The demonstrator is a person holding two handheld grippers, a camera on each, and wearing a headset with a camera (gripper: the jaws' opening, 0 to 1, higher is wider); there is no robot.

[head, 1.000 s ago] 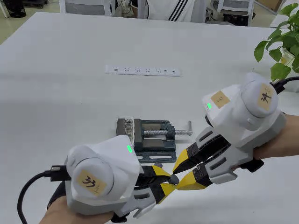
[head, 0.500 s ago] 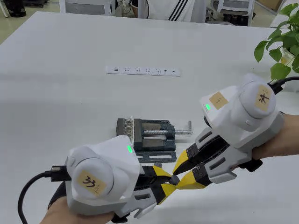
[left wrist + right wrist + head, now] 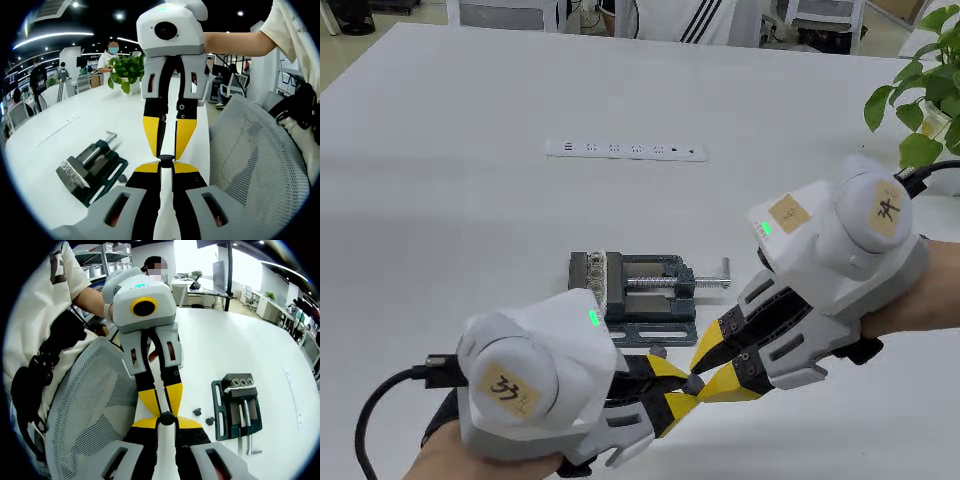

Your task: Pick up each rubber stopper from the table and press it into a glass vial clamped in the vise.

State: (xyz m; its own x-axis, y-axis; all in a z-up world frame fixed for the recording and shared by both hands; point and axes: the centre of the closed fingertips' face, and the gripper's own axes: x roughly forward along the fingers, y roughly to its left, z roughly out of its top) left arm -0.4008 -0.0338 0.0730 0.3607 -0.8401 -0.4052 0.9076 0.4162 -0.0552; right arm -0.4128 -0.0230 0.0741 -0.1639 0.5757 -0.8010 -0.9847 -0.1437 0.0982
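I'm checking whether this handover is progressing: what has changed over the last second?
Nothing visibly changed. The left gripper and right gripper stay tip to tip, both closed on the rubber stopper. The vise and the loose stopper in front of it lie as before.

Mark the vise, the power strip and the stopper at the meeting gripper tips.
vise (image 3: 655, 302), head view, on its dark body just below the screw.
power strip (image 3: 625, 150), head view, on the middle of its white casing.
stopper (image 3: 166, 418), right gripper view, on its dark rounded side.
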